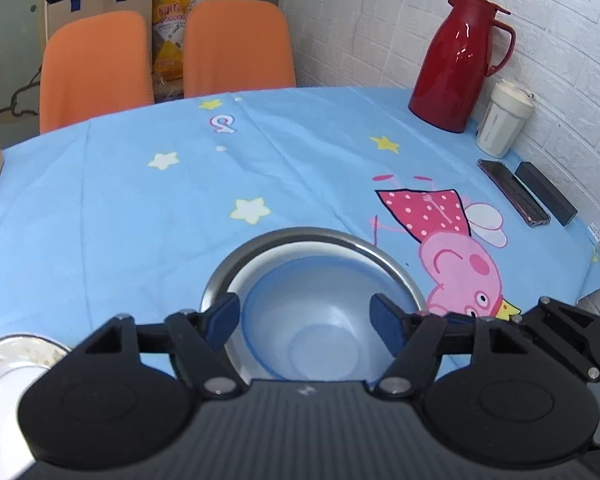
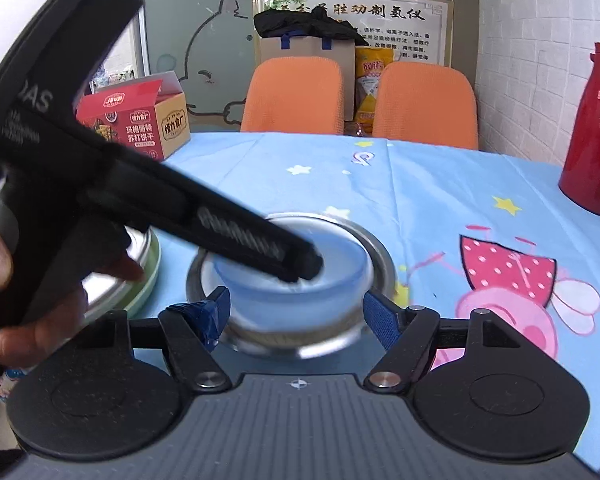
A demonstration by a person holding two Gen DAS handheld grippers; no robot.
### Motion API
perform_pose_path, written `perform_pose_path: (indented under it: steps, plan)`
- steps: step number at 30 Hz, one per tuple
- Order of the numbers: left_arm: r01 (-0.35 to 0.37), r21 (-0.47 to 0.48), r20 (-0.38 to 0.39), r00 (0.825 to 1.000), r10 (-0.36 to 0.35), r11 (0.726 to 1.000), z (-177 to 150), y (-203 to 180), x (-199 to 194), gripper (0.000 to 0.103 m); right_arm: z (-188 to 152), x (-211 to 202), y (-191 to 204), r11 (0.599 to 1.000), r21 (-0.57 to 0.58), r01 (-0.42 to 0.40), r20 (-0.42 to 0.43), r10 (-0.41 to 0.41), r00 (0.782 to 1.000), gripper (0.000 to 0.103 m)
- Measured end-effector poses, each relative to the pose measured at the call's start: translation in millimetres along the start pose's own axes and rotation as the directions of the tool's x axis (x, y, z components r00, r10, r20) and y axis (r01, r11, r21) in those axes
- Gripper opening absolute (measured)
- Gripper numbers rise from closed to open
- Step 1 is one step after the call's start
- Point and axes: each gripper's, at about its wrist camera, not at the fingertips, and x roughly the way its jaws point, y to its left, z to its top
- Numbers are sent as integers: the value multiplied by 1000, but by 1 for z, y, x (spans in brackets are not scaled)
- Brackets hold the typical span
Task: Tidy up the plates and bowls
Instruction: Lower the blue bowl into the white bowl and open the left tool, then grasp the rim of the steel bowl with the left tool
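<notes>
A pale blue bowl (image 1: pixel 316 320) sits nested inside a steel bowl (image 1: pixel 320 240) on the blue cartoon tablecloth. My left gripper (image 1: pixel 306 316) hangs open just above the blue bowl, fingers either side of it, holding nothing. In the right wrist view the same blue bowl (image 2: pixel 340 280) sits in the steel bowl (image 2: pixel 374 252), with the left gripper's body reaching over it from the left. My right gripper (image 2: pixel 296 316) is open and empty, low in front of the bowls. A patterned white plate (image 1: pixel 8 364) lies at the lower left.
A steel dish on a green plate (image 2: pixel 148 268) lies left of the bowls. A red thermos (image 1: pixel 456 64), white cup (image 1: pixel 502 124), phone (image 1: pixel 514 194) and black box (image 1: pixel 546 192) stand at the right by the wall. A snack box (image 2: pixel 140 120) is far left. Two orange chairs (image 1: pixel 236 48) stand behind the table.
</notes>
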Motion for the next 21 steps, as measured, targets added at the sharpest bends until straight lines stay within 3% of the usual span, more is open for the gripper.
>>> perform_pose_path:
  steps: [2, 4, 5, 10, 17, 21]
  plan:
    - [8, -29, 39, 999, -7, 1000, 1, 4, -14, 77, -8, -9, -7, 1000, 13, 9, -6, -8, 1000, 60]
    - [7, -60, 78, 997, -3, 998, 0, 8, -26, 89, -28, -31, -14, 999, 44, 23, 10, -24, 1000, 61]
    - [-8, -74, 98, 995, 15, 997, -1, 9, -32, 99, -33, -36, -17, 998, 61, 26, 16, -27, 1000, 61]
    - [-89, -62, 105, 990, 95, 994, -7, 11, -37, 100, -39, -39, -31, 990, 137, 42, 24, -45, 999, 62]
    - [-104, -34, 26, 994, 105, 994, -9, 21, -17, 100, -33, -25, -42, 976, 220, 0, 41, -9, 999, 63]
    - [-128, -9, 7, 992, 128, 992, -1, 25, -4, 100, -21, -4, -45, 975, 218, 28, 1, -29, 1000, 64]
